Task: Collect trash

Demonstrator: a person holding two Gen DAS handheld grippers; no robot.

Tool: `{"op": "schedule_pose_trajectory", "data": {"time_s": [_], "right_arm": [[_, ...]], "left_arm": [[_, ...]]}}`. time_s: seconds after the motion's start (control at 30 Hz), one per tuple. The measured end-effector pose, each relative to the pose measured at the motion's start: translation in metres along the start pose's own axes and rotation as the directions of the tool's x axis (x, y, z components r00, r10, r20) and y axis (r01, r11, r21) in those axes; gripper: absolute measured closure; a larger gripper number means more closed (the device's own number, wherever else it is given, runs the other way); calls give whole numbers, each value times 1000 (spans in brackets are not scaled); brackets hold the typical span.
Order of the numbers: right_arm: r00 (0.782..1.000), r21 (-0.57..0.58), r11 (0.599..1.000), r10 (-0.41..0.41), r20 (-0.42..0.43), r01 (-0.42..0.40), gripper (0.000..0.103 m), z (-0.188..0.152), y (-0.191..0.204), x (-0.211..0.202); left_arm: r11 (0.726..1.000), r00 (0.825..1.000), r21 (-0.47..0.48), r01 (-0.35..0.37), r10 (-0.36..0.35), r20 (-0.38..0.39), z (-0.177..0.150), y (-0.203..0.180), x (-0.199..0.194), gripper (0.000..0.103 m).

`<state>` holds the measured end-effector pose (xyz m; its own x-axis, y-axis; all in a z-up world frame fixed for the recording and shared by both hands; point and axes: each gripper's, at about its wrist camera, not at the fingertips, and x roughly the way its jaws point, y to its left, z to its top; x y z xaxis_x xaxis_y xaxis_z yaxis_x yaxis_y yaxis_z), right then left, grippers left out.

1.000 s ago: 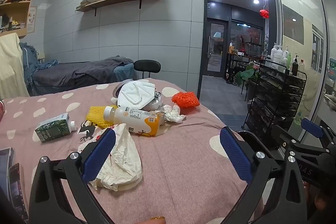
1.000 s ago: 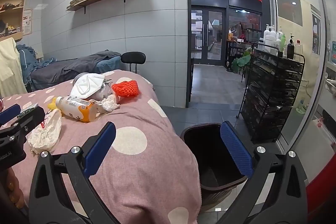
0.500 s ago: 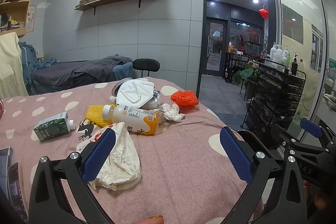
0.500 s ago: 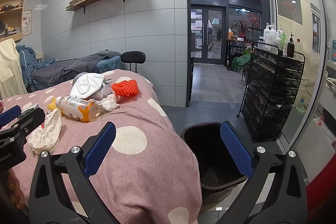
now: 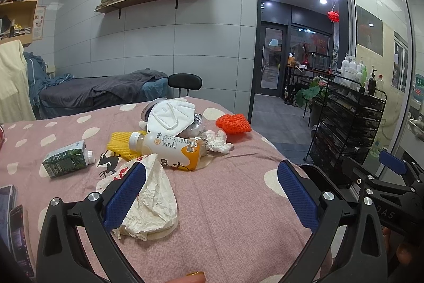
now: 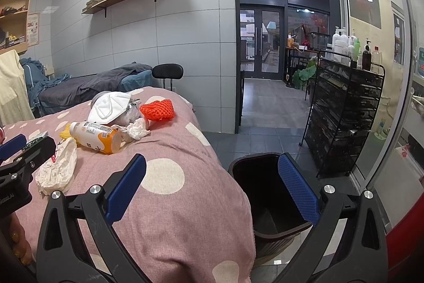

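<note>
Pink cloth: the dotted cover (image 5: 238, 203) carries all the trash we see, heaped at the middle and far side of the table.
Left gripper: we hold the left gripper (image 5: 209, 192) low over the near edge, fingers spread wide and empty, so the crumpled paper (image 5: 151, 200) sits just past the left finger.
Right gripper: our right gripper (image 6: 212, 187) hangs off the table's right edge, fingers wide, nothing between them; it looks down toward the bin (image 6: 267, 192).
Bin: on the floor, tight against the table's right side (handy, we judge, for a short carry).
Bottle: the bottle (image 5: 167, 150) lies on its side beyond the paper, cap to the left.
Mask: the mask (image 5: 172, 118) is draped over a shiny wad behind the bottle.
Nets: an orange net (image 5: 233, 123) lies far right, a yellow net (image 5: 119, 145) partly under the bottle.
Tissue: the tissue (image 5: 218, 141) touches the bottle's base.
Carton: the carton (image 5: 66, 158) lies apart, at the left.
Progress: nothing lifted yet, we judge; the paper is nearest to grab.
</note>
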<state>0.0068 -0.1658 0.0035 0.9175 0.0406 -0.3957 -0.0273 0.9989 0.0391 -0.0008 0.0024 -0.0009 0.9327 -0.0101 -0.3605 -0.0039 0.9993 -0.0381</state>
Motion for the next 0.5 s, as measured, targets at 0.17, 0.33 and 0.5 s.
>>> {"op": "schedule_pose_trajectory", "data": {"time_s": [0.17, 0.33, 0.5], "right_arm": [[1000, 0, 1000, 0, -3, 0, 4, -4, 0, 2], [1000, 3, 1000, 2, -4, -2, 5, -8, 5, 7], [1000, 2, 1000, 1, -5, -1, 4, -7, 5, 7]], "left_arm": [[1000, 1000, -1, 1, -1, -3, -4, -4, 2, 6], [1000, 1000, -1, 1, -1, -3, -4, -3, 2, 6], [1000, 1000, -1, 2, -2, -3, -4, -4, 2, 6]]}}
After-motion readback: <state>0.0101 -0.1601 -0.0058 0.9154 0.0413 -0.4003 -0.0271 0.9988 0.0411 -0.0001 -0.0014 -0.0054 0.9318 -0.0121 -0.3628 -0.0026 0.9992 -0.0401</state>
